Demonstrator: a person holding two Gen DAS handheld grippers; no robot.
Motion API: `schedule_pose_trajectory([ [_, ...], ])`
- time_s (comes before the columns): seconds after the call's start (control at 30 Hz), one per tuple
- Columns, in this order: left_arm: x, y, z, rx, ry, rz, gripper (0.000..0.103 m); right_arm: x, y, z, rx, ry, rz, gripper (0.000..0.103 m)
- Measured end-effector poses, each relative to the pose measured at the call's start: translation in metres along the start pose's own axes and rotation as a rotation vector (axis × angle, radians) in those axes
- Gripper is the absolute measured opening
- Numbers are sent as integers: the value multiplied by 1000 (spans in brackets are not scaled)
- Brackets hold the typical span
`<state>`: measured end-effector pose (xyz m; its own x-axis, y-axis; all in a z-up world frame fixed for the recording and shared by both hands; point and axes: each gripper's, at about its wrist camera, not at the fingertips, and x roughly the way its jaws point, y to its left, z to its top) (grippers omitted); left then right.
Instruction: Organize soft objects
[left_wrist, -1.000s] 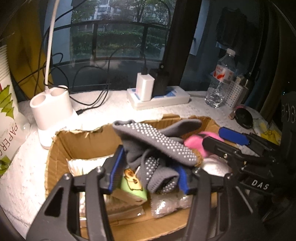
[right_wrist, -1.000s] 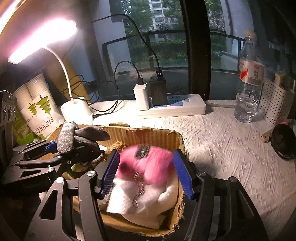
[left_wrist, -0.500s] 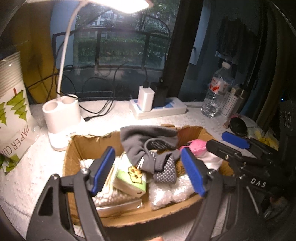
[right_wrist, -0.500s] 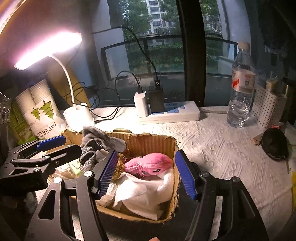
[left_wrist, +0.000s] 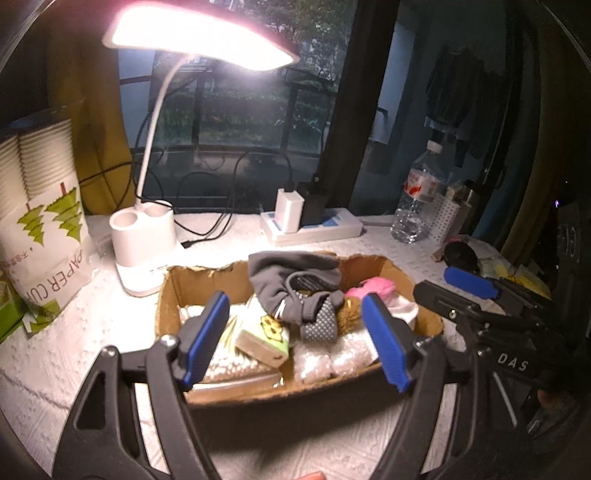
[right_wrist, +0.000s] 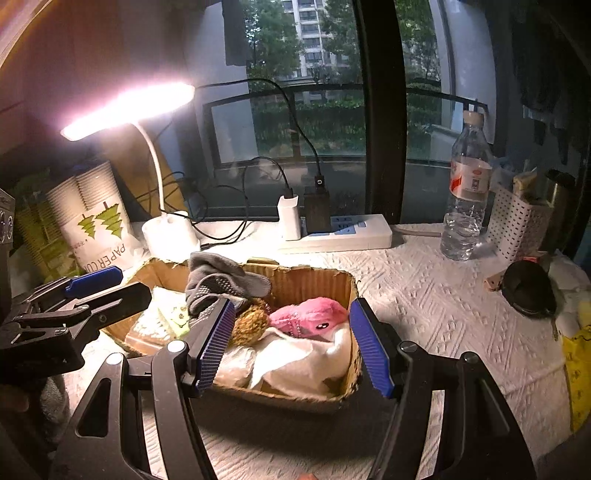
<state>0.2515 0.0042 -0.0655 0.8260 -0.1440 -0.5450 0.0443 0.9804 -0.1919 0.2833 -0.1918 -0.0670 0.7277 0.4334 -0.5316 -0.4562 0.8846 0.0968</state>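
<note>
A cardboard box sits on the white cloth. In it lie grey dotted gloves, a pink plush toy, a brown fuzzy item, a white cloth, a green packet and white bead bags. My left gripper is open and empty, raised in front of the box. My right gripper is open and empty, above the box's near right end.
A lit desk lamp stands behind the box. A power strip with chargers, a water bottle, a paper-cup bag and a white perforated holder line the back. A black round object lies at right.
Both grippers let go, opened and pulled up and back from the box. The gloves dropped from the left gripper and the pink plush from the right; both now lie in the box.
</note>
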Motion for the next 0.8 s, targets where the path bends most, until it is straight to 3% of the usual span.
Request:
schedule_pose_trajectory([
  [0.27,-25,1,-8,2,-27,-2,77,-19,12,-6,-6,-20,-8,68],
  [0.4,-36,2,-12,1,-40,-8,86,-27,17,-10,-8,-26,-13,68],
  [0.8,-69,4,-23,1,-83,3,94,-54,30,-20,-18,-52,-22,68],
])
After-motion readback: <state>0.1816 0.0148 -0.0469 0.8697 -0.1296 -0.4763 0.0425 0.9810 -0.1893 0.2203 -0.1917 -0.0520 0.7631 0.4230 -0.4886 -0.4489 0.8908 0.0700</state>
